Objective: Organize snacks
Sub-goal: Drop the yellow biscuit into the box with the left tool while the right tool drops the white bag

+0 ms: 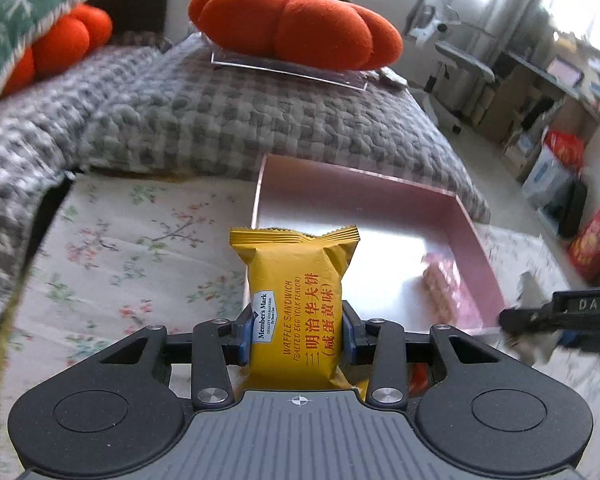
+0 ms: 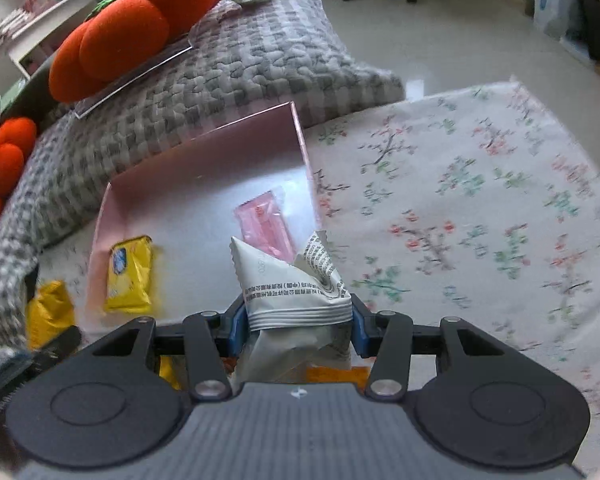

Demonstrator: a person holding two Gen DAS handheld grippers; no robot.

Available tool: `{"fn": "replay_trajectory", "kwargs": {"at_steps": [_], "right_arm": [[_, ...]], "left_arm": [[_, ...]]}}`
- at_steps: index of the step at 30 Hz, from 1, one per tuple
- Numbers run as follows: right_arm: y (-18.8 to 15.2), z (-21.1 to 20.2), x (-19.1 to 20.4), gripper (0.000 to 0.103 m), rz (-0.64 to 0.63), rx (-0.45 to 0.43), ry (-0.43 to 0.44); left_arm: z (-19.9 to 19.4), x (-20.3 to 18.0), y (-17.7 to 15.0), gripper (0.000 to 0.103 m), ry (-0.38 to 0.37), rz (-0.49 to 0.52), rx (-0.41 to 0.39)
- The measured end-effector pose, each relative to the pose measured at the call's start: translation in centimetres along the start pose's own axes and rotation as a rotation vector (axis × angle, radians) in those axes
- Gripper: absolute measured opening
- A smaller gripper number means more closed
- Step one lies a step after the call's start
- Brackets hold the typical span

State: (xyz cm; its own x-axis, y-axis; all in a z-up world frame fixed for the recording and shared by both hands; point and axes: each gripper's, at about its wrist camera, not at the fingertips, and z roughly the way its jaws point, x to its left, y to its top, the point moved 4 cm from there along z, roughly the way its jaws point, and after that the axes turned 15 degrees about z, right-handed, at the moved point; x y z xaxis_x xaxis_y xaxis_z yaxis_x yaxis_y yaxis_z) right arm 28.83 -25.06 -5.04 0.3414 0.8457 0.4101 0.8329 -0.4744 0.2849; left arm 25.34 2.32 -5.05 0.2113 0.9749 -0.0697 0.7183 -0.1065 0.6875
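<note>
My left gripper [image 1: 296,332] is shut on a yellow waffle sandwich packet [image 1: 296,296], held upright just before the near left corner of the pink box [image 1: 480,240]. A pink snack packet [image 1: 440,284] lies inside the box at its right wall. My right gripper [image 2: 298,320] is shut on a white snack packet [image 2: 292,280], held over the near edge of the same pink box [image 2: 204,148]. In the right wrist view the pink packet [image 2: 264,224] lies inside, and the left gripper's yellow packet [image 2: 130,276] shows at the box's left wall.
The box sits on a floral cloth [image 2: 480,220]. Another yellow packet [image 2: 48,312] lies left of the box. Behind are a grey checked cushion [image 1: 220,120], an orange pumpkin pillow [image 1: 296,24] on a clear tray, and an office chair [image 1: 460,68].
</note>
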Motion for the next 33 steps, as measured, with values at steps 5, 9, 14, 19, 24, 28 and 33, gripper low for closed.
{"fn": "replay_trajectory", "kwargs": {"at_steps": [5,9,14,19,24,28,33], "right_arm": [[0.5,1.0,1.9,0.046,0.036,0.013,0.067],[-0.3,1.9,3.1,0.046,0.014,0.019,0.089],[-0.2,2.1,4.0,0.065,0.012,-0.018,0.136],[0.4,0.8,4.3,0.07,-0.001,-0.068,0.188],[0.7,0.5,3.8,0.071,0.025,-0.054,0.167],[0.2,0.7,3.7,0.076,0.019,-0.028,0.153],[-1.0,0.7,3.8,0.077,0.013,0.044,0.129]], "left_arm": [[1.5,-1.0,1.3,0.037,-0.015,0.004,-0.032],[2.7,-1.7,1.9,0.038,0.002,0.048,-0.047],[3.8,-1.6,2.0,0.043,-0.003,0.052,-0.069],[2.6,-1.7,2.6,0.069,0.046,0.105,-0.118],[1.0,-0.6,2.9,0.069,0.072,0.046,-0.116],[-1.0,-0.7,2.8,0.074,0.092,0.054,-0.123],[-2.1,-0.8,1.5,0.074,0.084,0.024,-0.047]]}}
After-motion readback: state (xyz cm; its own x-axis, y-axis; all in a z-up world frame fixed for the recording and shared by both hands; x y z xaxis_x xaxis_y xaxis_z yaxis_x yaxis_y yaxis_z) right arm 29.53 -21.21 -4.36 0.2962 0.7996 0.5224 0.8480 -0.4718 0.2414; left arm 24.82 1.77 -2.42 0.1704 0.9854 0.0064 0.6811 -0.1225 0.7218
